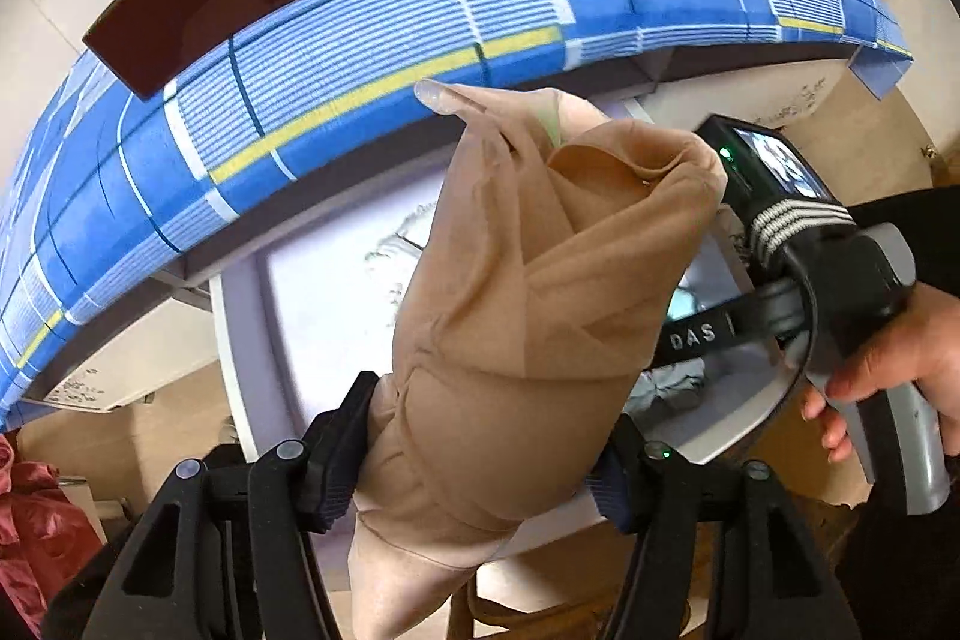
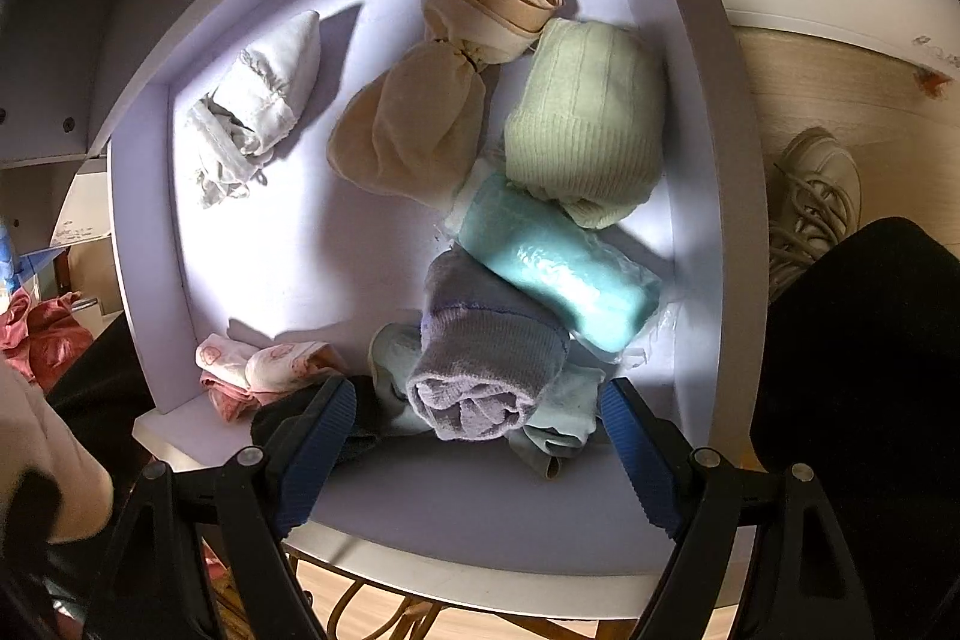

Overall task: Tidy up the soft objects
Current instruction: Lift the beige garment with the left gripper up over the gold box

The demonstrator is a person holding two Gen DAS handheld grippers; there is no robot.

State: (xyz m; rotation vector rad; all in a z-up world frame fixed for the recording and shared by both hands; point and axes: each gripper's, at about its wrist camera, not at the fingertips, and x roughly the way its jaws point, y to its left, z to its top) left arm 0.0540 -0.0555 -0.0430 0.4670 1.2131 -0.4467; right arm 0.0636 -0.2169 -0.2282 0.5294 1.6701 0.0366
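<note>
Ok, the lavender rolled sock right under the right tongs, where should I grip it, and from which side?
Grip the lavender sock roll across its fat ribbed middle, coming straight down from above. It lies between the open right tongs, rolled end facing them. It rests on other socks, so a side approach would likely snag those.

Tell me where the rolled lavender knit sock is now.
In the right wrist view, the rolled lavender knit sock lies in the white drawer, below the turquoise wrapped roll.
</note>
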